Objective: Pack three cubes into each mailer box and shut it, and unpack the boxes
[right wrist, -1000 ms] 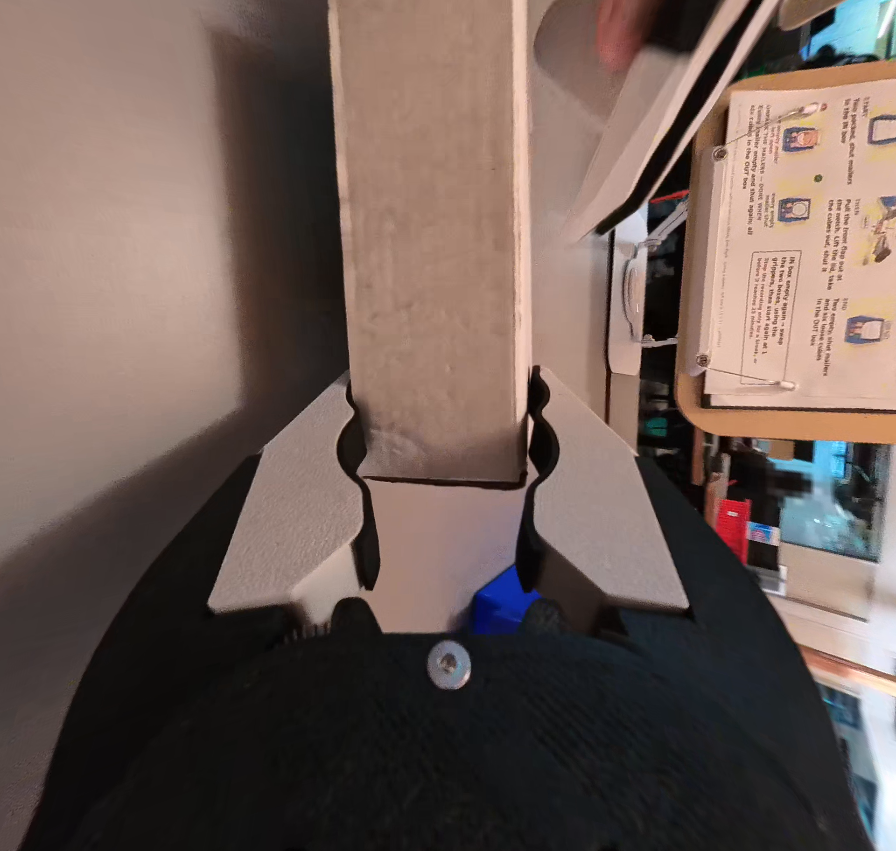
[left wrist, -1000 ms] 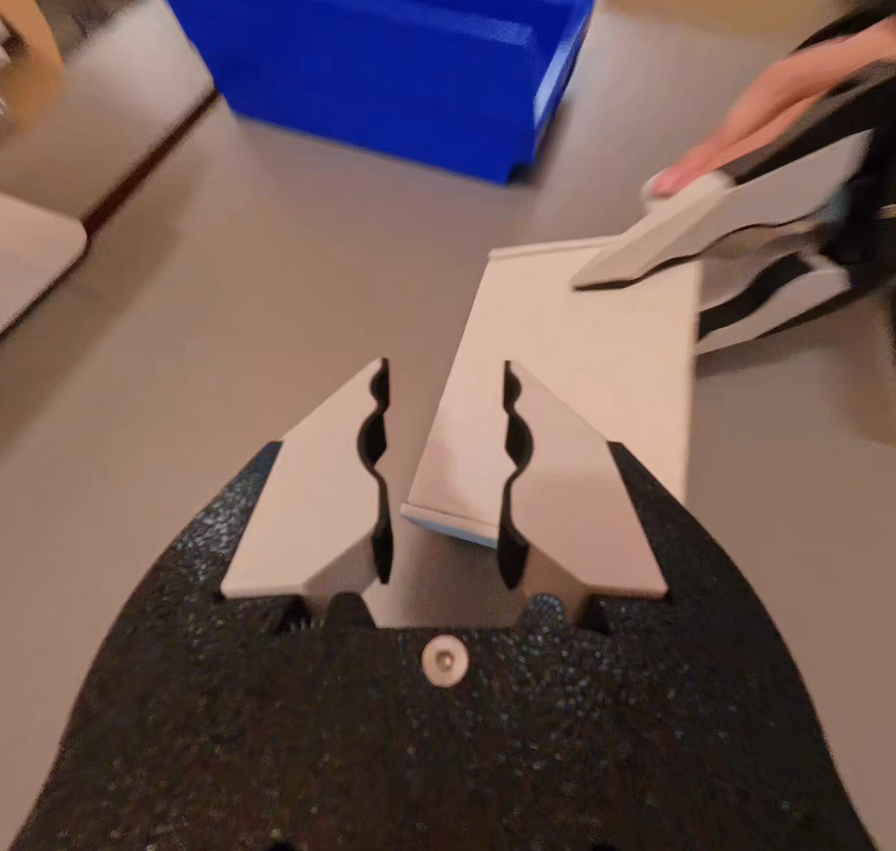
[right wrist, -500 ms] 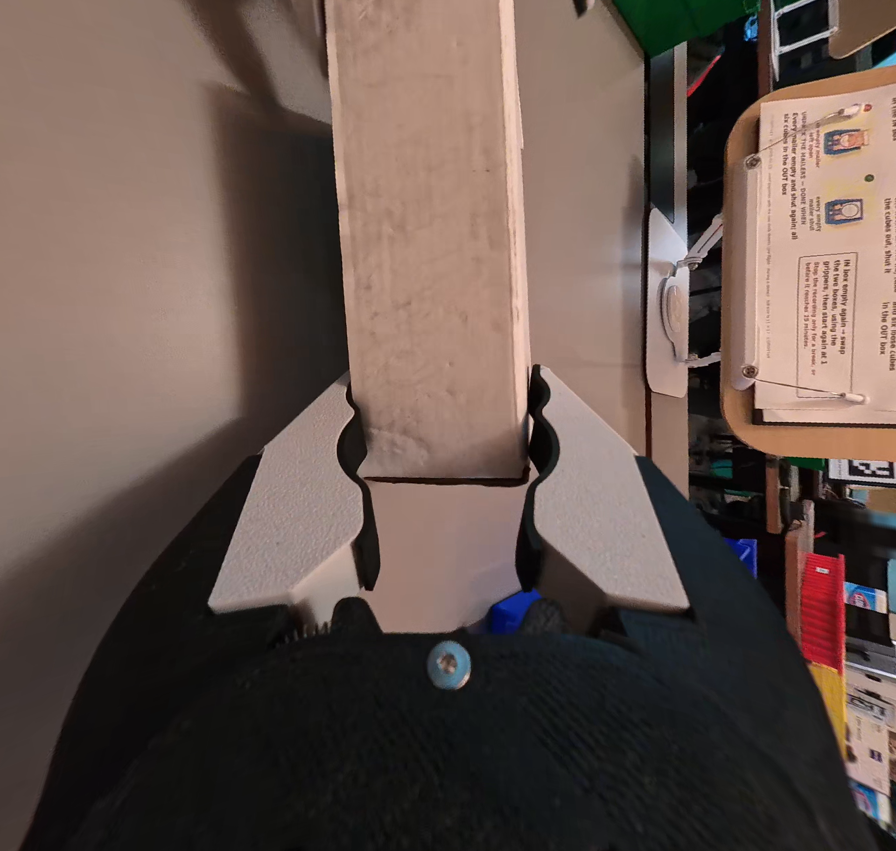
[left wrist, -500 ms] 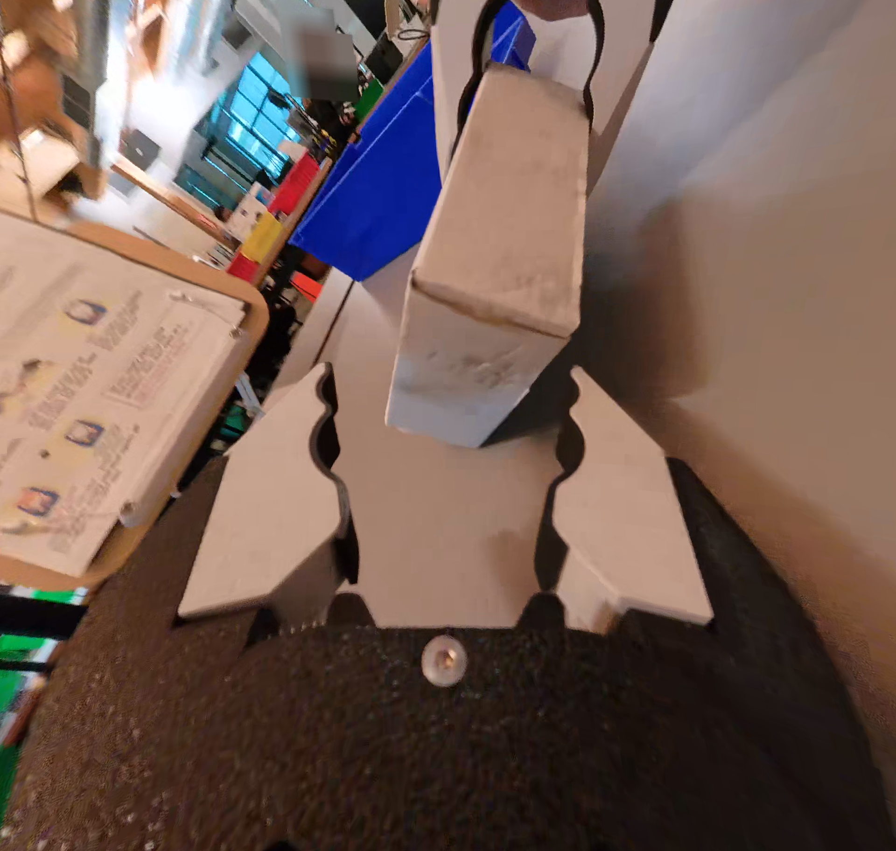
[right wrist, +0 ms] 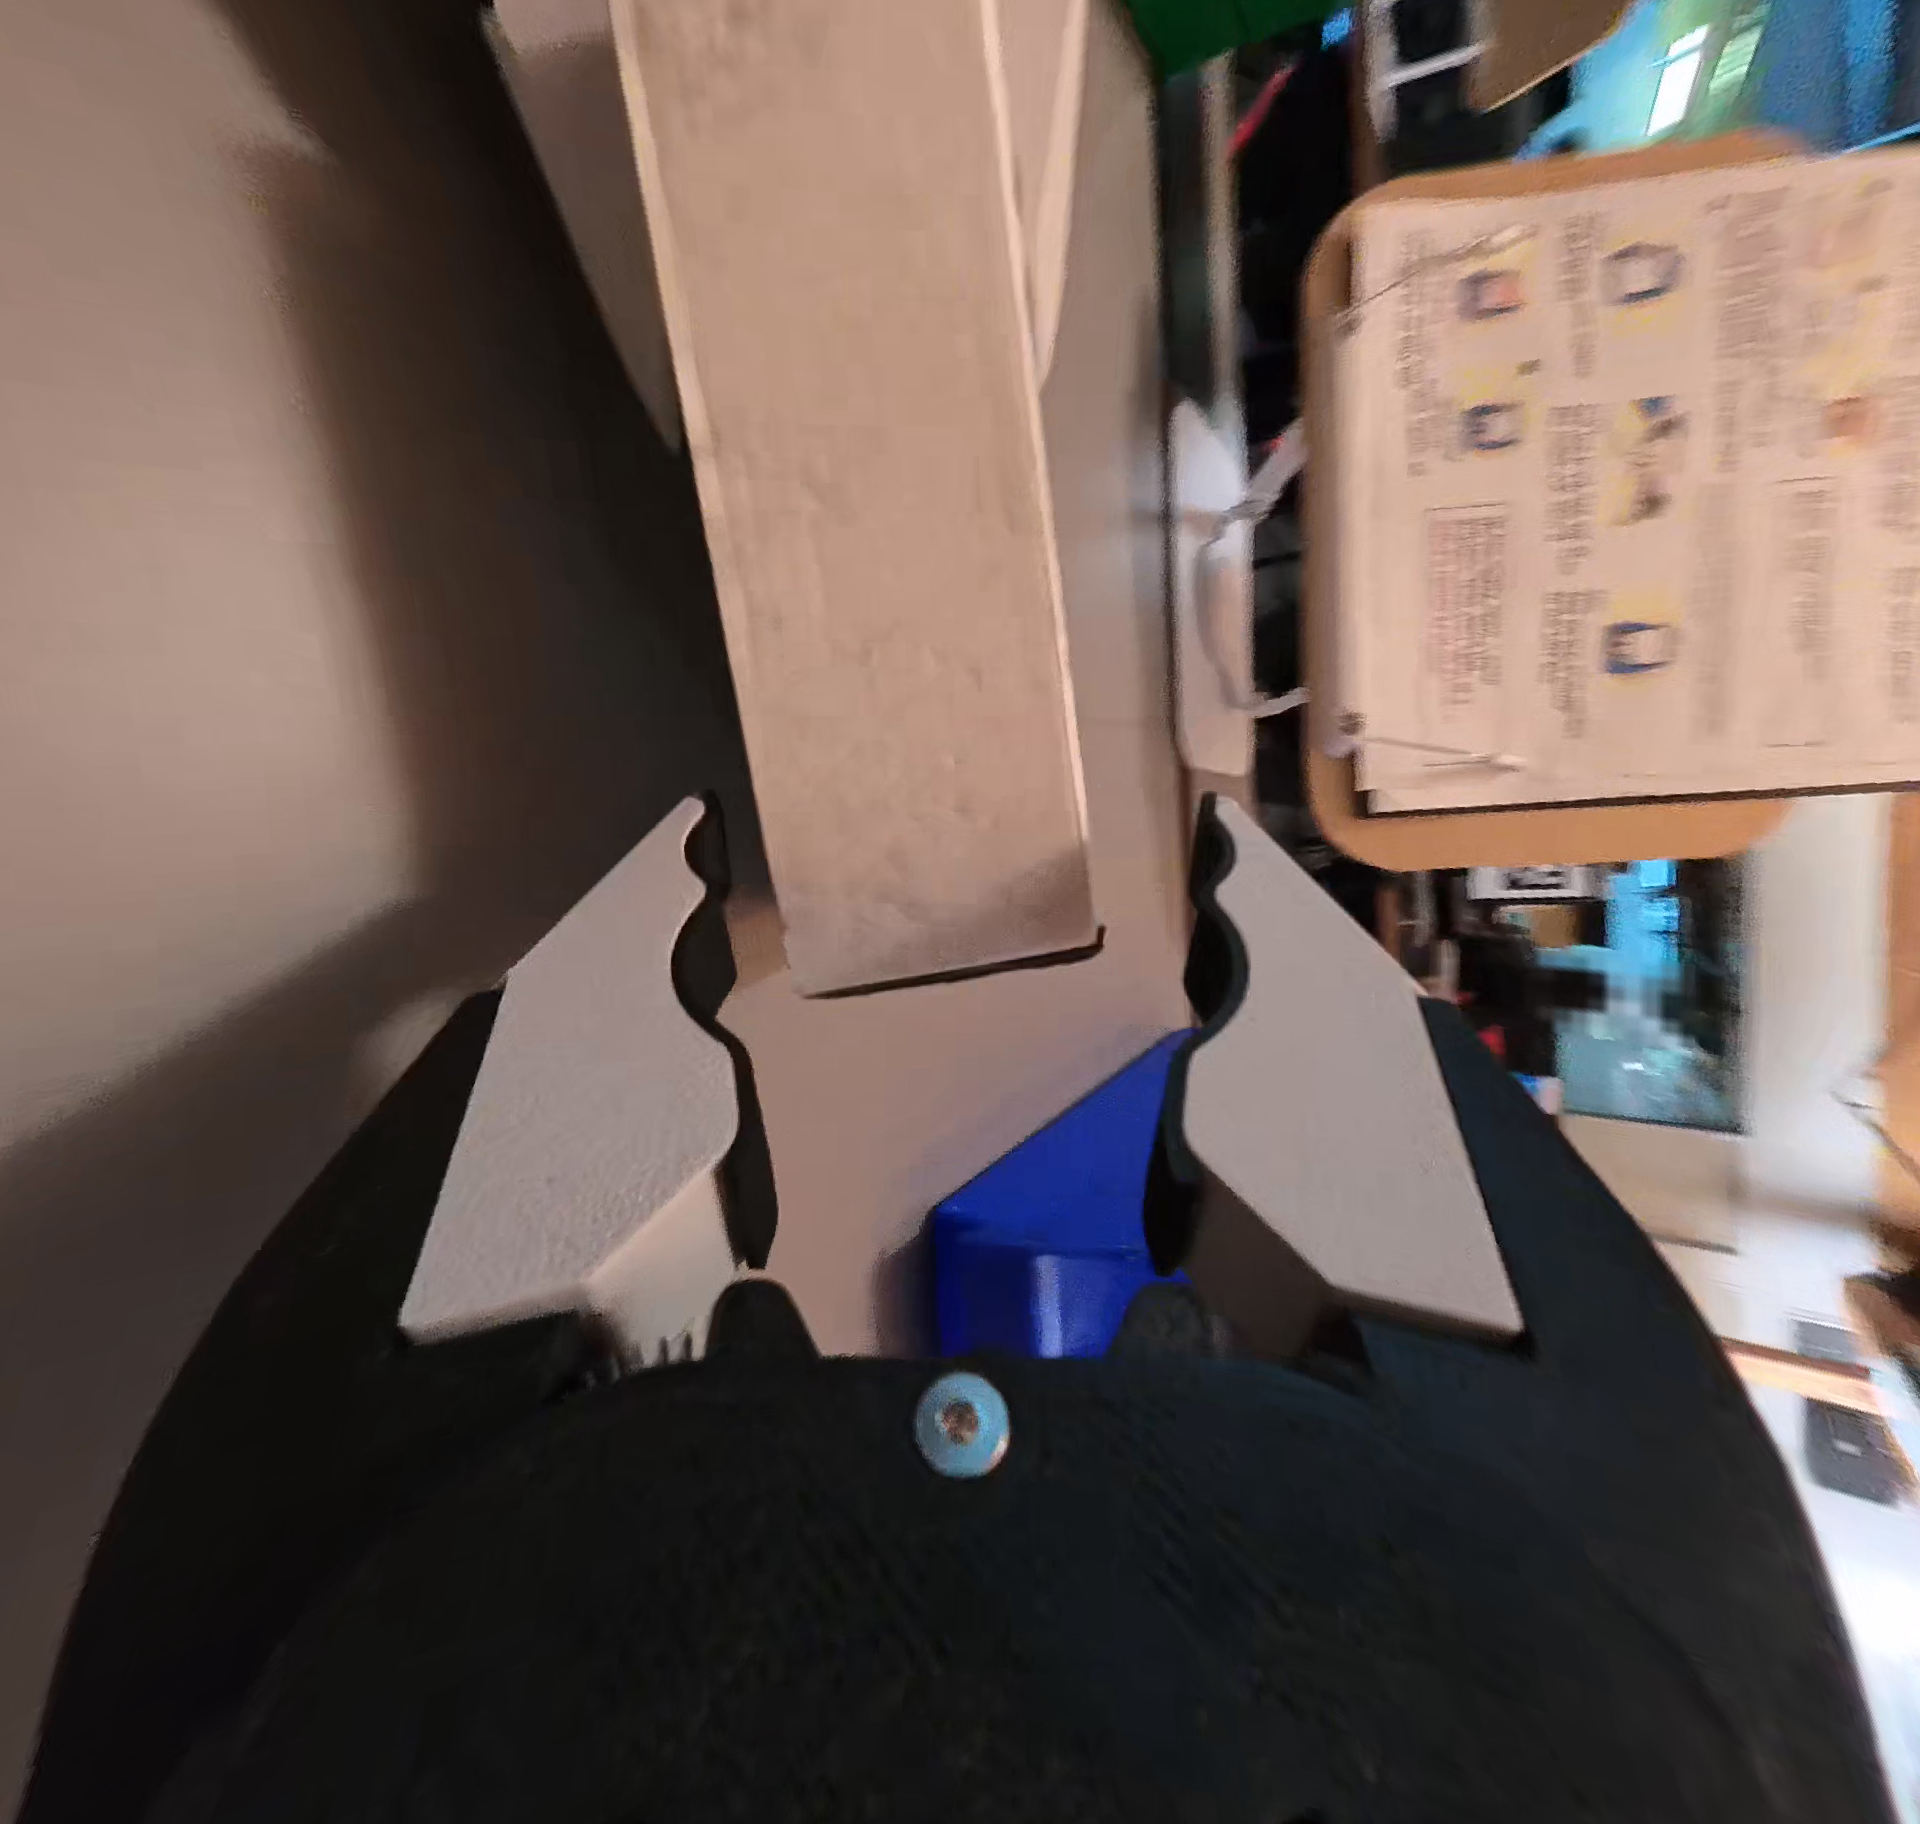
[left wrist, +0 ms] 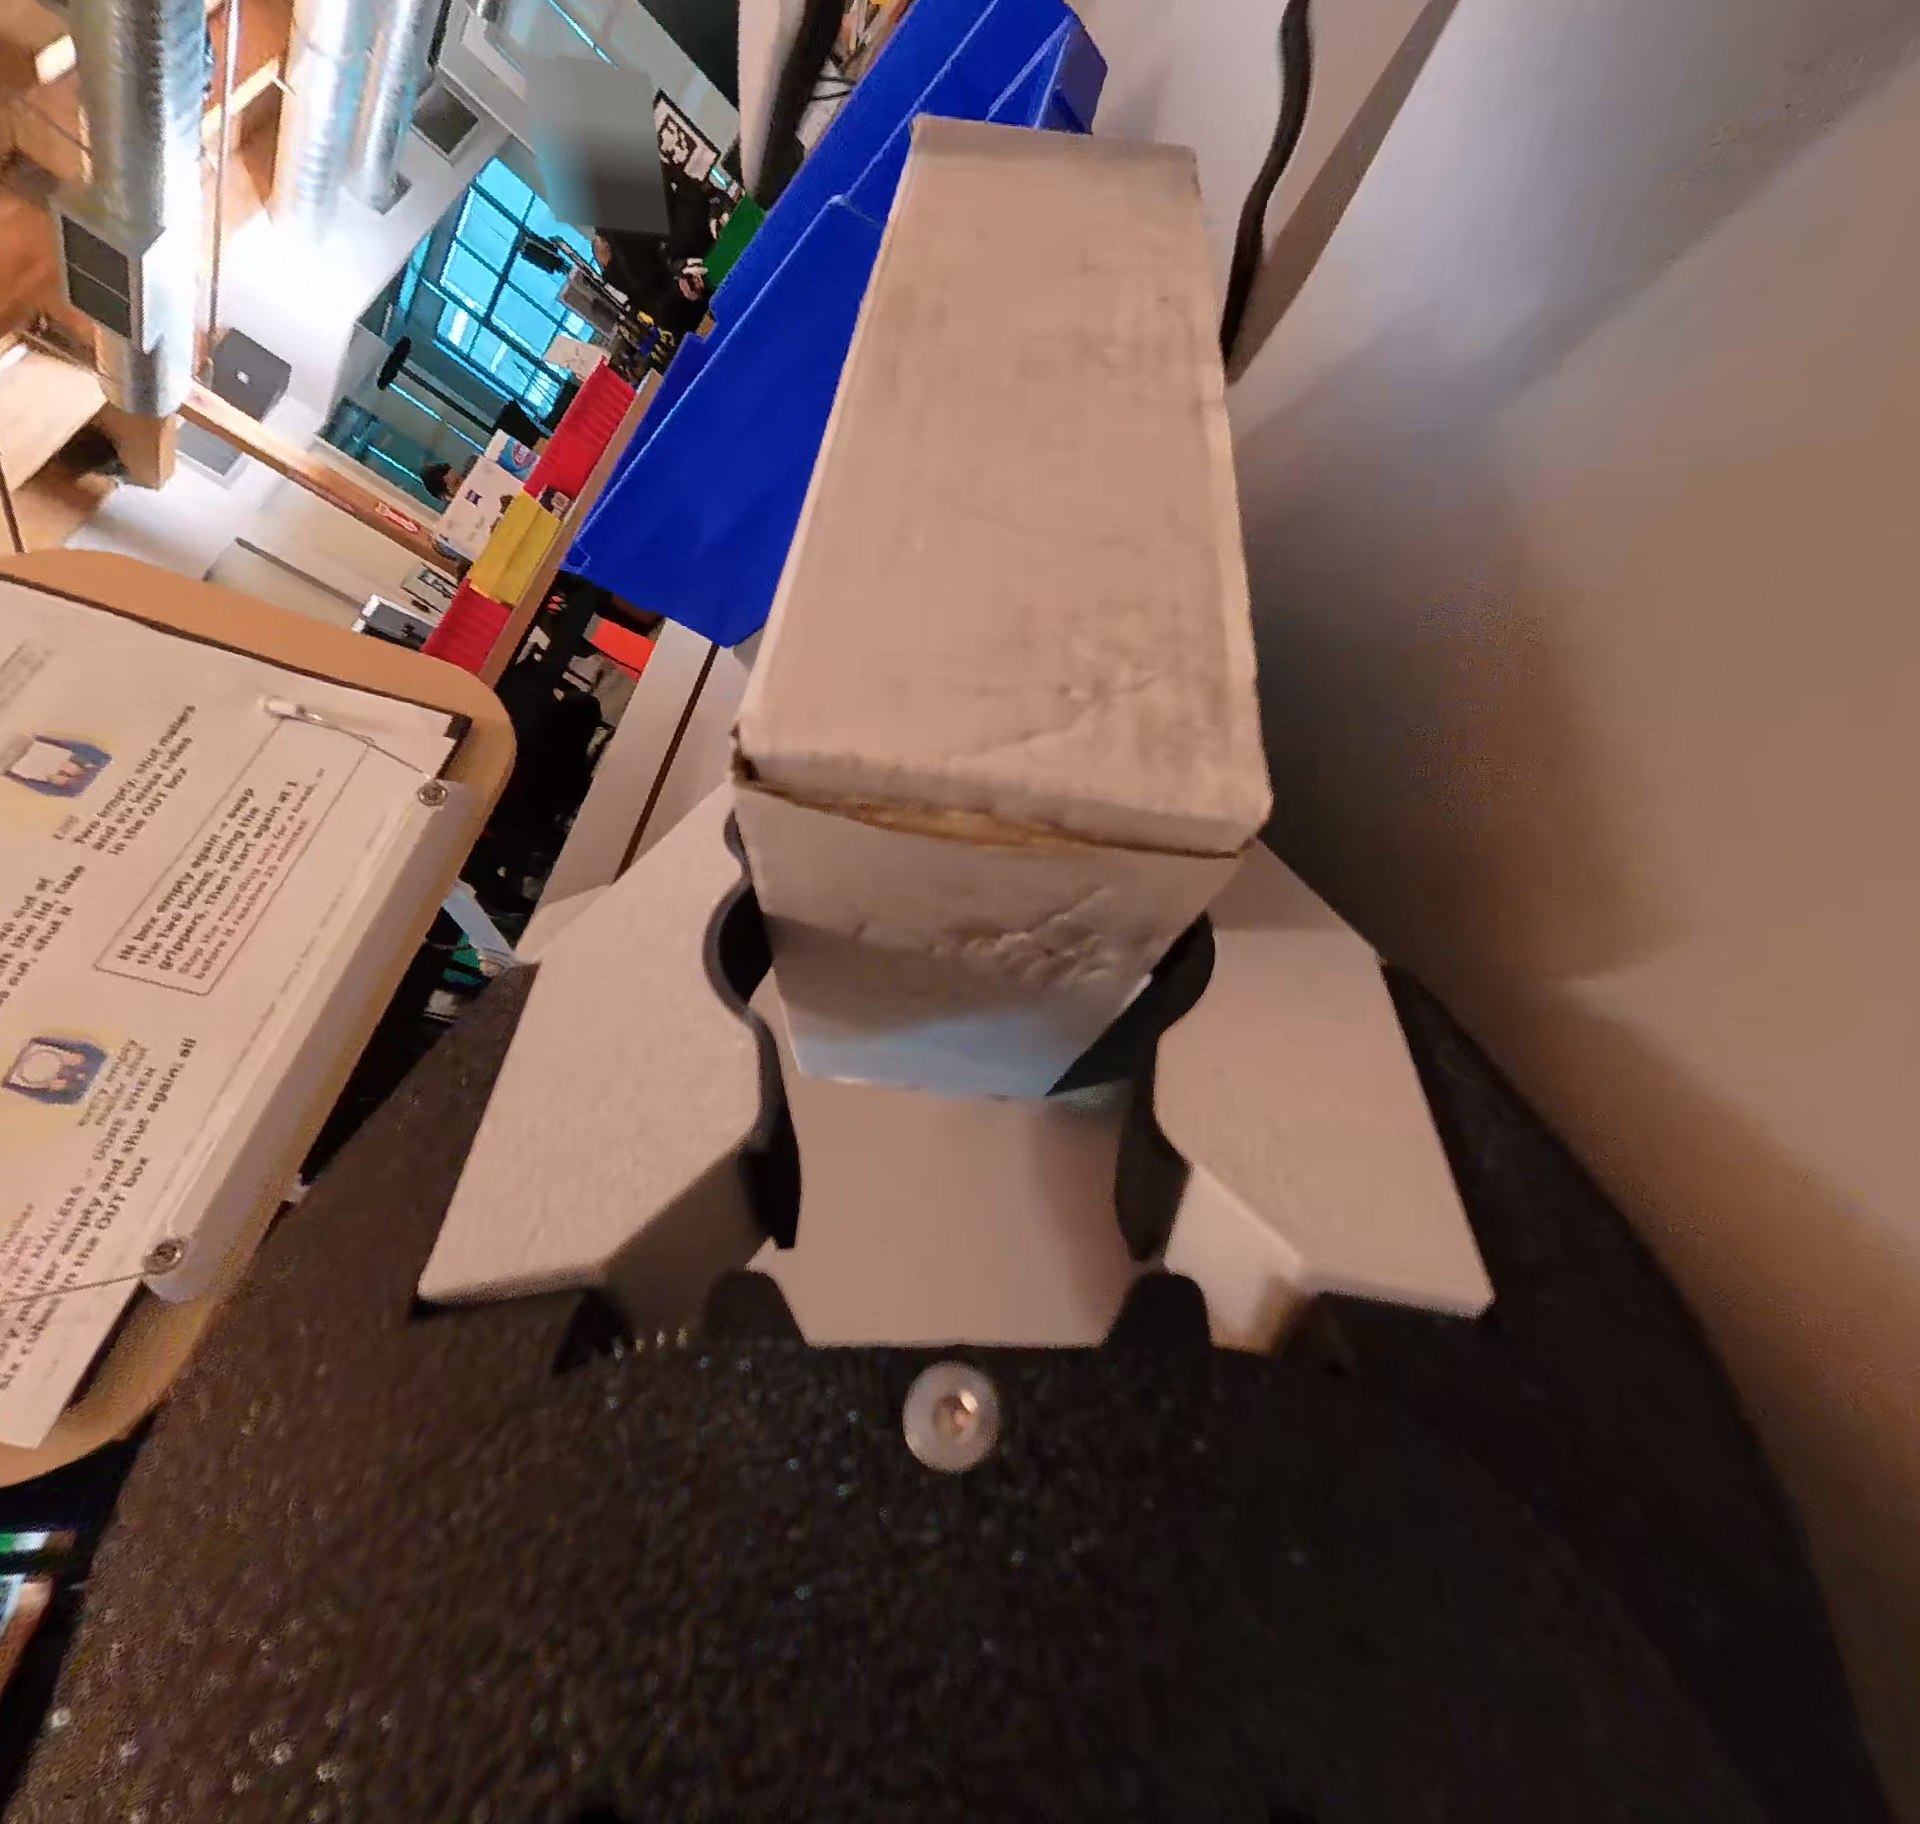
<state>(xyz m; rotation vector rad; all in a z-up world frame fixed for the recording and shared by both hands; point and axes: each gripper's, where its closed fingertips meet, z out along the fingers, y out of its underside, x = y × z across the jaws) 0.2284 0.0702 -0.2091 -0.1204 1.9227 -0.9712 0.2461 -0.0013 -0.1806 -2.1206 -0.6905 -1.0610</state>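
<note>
Mailer box (left wrist: 1013, 548): closed, pinched at one end by left gripper (left wrist: 961, 953). Right gripper (right wrist: 961, 901) spread, clear. Risk: one-ended hold lets it sag or twist free.

The mailer box (left wrist: 1013, 486) is plain off-white, scuffed grey, with a brown raw edge at its near seam. The left gripper (left wrist: 966, 953) has pale grey fingers on a speckled black body; the right gripper (right wrist: 961, 901) likewise, black-lined inside. A bright blue bin (left wrist: 748, 424) stands far left. The tan board (left wrist: 416, 735) carries a white sheet (left wrist: 177, 891) with small blue pictures. The table (left wrist: 1610, 631) is beige-grey.
</note>
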